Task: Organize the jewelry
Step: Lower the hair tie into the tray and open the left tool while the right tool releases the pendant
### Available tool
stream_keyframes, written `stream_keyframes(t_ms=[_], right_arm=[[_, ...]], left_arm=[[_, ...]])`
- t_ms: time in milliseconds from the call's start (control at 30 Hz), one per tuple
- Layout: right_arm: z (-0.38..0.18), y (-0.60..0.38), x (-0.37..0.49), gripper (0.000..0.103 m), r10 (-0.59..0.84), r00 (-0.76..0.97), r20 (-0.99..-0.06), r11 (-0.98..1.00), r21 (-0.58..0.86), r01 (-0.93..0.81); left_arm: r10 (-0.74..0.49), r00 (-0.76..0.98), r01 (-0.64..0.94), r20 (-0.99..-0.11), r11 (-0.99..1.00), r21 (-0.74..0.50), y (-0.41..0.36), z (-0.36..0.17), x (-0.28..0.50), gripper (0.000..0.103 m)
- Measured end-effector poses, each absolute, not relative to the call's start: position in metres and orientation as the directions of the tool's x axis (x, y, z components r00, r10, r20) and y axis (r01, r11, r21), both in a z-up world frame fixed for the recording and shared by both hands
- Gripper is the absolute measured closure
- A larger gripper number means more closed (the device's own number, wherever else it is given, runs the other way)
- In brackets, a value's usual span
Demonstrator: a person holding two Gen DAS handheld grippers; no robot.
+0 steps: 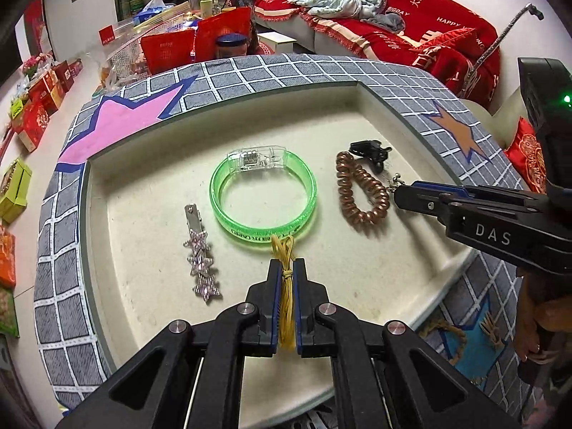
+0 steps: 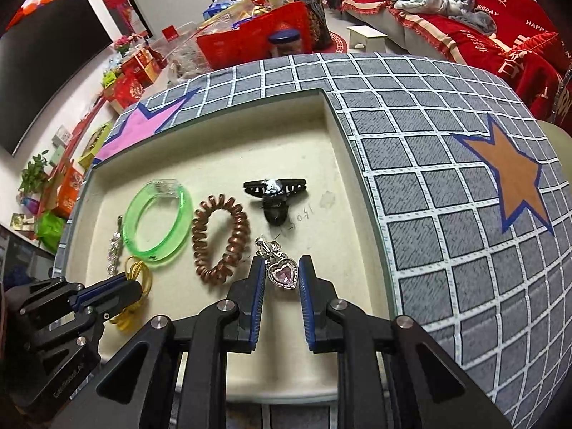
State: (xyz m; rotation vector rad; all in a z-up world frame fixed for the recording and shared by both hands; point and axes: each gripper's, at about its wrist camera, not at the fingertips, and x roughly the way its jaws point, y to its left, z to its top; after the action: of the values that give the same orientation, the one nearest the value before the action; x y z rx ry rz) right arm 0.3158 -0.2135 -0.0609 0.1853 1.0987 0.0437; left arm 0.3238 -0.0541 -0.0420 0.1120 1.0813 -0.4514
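A cream tray (image 1: pixel 143 164) holds the jewelry. My left gripper (image 1: pixel 286 268) is shut on a yellow cord band (image 1: pixel 284 250), low over the tray, just in front of the green bangle (image 1: pixel 262 193). A star hair clip (image 1: pixel 202 254) lies left of it. A copper spiral hair tie (image 1: pixel 361 189) and a black claw clip (image 1: pixel 370 150) lie to the right. In the right wrist view my right gripper (image 2: pixel 280 271) is open around a pink heart earring (image 2: pixel 282 271) on the tray; its fingers stand on either side, apart from it. The spiral tie (image 2: pixel 218 239), bangle (image 2: pixel 157 221) and claw clip (image 2: pixel 273 193) lie beyond.
The tray (image 2: pixel 221 143) sits in a grey checked cloth surround (image 2: pixel 429 143) with pink and orange stars. Red boxes and bags (image 1: pixel 200 43) stand behind. A red-covered sofa (image 1: pixel 393 18) is at the back right.
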Motion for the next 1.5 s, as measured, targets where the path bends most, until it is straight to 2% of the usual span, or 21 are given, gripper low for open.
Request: stream_keyframes(t_ms=[467, 533, 567, 600, 867, 1367, 1500], right_arm=[[-0.060, -0.216, 0.315, 0.080, 0.139, 0.478, -0.867, 0.979, 0.194, 0.068], [-0.057, -0.219, 0.315, 0.063, 0.163, 0.494, -0.854, 0.971, 0.228, 0.073], [-0.054, -0.223, 0.313, 0.048, 0.179, 0.509, -0.842, 0.964, 0.253, 0.079], [-0.051, -0.225, 0.311, 0.042, 0.190, 0.521, -0.832, 0.959, 0.270, 0.082], [-0.025, -0.231, 0.294, 0.041, 0.258, 0.590, -0.765, 0.926, 0.369, 0.073], [-0.014, -0.251, 0.263, 0.041, 0.269, 0.623, -0.734, 0.902, 0.418, 0.103], [-0.018, -0.252, 0.261, 0.041, 0.275, 0.621, -0.734, 0.898, 0.427, 0.107]], left_arm=[[-0.254, 0.448, 0.352, -0.857, 0.932, -0.092, -0.056, -0.045, 0.336, 0.081], [-0.243, 0.459, 0.341, -0.855, 0.936, -0.083, -0.055, -0.044, 0.334, 0.081], [-0.243, 0.464, 0.339, -0.851, 0.937, -0.083, -0.054, -0.044, 0.333, 0.081], [-0.244, 0.469, 0.340, -0.849, 0.937, -0.081, -0.053, -0.043, 0.333, 0.081], [-0.200, 0.529, 0.330, -0.825, 0.944, -0.017, -0.054, -0.037, 0.326, 0.081], [-0.178, 0.559, 0.348, -0.810, 0.937, 0.034, -0.063, -0.032, 0.323, 0.081], [-0.196, 0.555, 0.349, -0.808, 0.937, 0.013, -0.062, -0.030, 0.323, 0.081]])
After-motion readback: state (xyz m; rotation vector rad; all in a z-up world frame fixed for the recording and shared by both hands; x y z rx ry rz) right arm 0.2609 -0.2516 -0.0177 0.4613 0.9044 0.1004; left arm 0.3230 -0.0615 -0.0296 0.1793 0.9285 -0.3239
